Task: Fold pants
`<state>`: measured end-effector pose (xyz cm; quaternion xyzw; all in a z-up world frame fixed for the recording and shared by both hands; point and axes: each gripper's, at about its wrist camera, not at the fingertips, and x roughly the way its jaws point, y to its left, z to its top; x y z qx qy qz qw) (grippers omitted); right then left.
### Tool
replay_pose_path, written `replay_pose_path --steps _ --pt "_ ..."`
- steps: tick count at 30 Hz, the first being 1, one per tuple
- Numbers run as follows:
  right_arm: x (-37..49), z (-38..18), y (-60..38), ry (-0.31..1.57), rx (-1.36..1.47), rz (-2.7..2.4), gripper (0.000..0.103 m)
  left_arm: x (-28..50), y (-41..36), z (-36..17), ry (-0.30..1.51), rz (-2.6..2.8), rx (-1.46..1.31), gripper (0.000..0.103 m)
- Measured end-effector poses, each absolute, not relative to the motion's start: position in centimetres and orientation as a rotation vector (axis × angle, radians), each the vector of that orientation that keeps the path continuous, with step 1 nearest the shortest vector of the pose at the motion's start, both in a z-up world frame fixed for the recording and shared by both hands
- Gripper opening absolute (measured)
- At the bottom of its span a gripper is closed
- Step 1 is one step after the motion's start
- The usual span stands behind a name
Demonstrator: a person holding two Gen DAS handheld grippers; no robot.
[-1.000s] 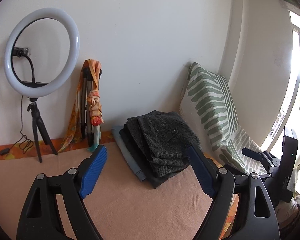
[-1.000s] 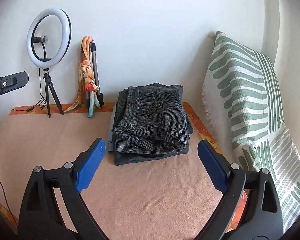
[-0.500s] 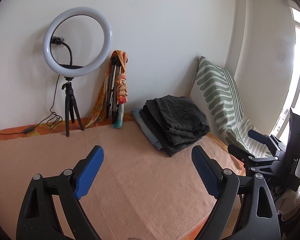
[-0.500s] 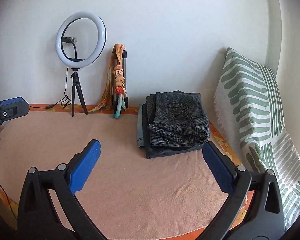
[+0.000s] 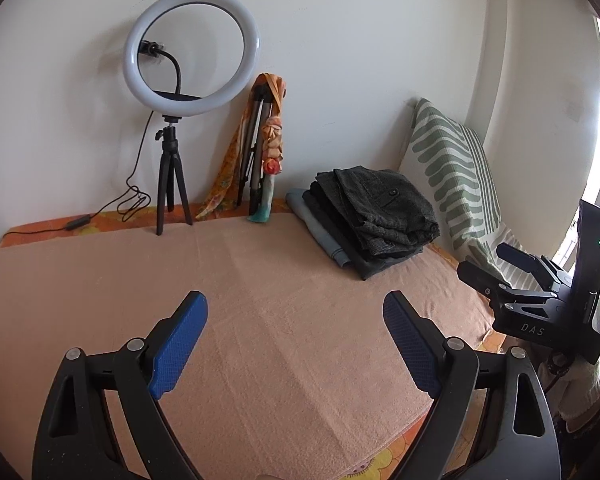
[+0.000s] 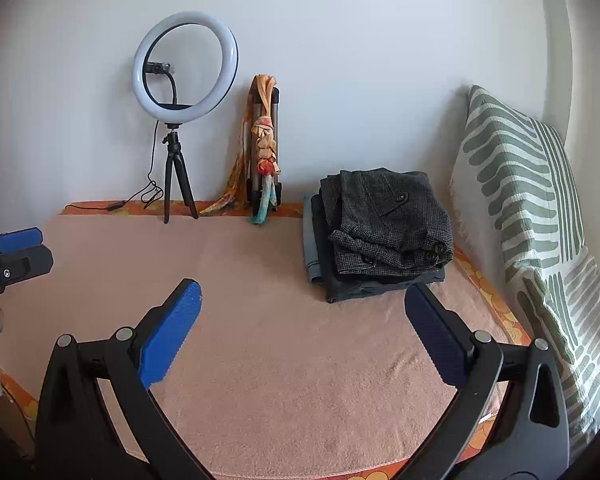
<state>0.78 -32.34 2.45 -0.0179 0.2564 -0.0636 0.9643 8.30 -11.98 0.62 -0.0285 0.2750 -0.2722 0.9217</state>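
A stack of folded pants [image 5: 374, 212] lies at the back right of the peach-covered bed [image 5: 260, 320], dark grey tweed on top of darker and blue-grey pairs. It also shows in the right wrist view [image 6: 384, 232]. My left gripper [image 5: 296, 332] is open and empty, held above the middle of the bed, well short of the stack. My right gripper [image 6: 304, 316] is open and empty, in front of and left of the stack. It also shows at the right in the left wrist view [image 5: 540, 292]. The left gripper's fingertips [image 6: 16, 240] show at the left edge.
A ring light on a tripod [image 5: 180, 120] stands at the back by the wall, its cable trailing left. A folded tripod wrapped in an orange scarf [image 5: 264, 148] leans on the wall. A green-striped cushion [image 6: 540, 220] stands along the right side.
Both grippers have pulled back from the folded stack toward the front of the bed. The stack now looks smaller and farther off. Both stay open and empty.
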Motion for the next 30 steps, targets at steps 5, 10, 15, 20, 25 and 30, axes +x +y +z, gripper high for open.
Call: replay_pose_path --steps 5,10,15,20,25,30 --pt "1.1 1.4 -32.4 0.526 -0.007 -0.125 0.103 8.0 -11.6 0.5 0.553 -0.547 -0.061 0.090" --pt "1.0 1.1 -32.0 0.519 -0.022 -0.124 0.103 7.4 -11.8 0.5 0.540 -0.537 -0.029 0.090" --pt "1.1 0.8 -32.2 0.522 -0.014 -0.128 0.103 7.2 -12.0 0.3 0.547 -0.528 -0.009 0.090" --pt "1.0 0.8 -32.1 0.518 -0.019 -0.130 0.103 7.7 -11.8 -0.3 0.568 -0.460 -0.013 0.103" --pt "0.9 0.9 -32.0 0.511 -0.021 -0.131 0.103 8.1 -11.2 -0.6 0.577 -0.435 -0.043 0.103" --pt "0.9 1.0 -32.0 0.509 -0.021 -0.135 0.103 8.0 -11.4 -0.6 0.571 -0.417 -0.008 0.103"
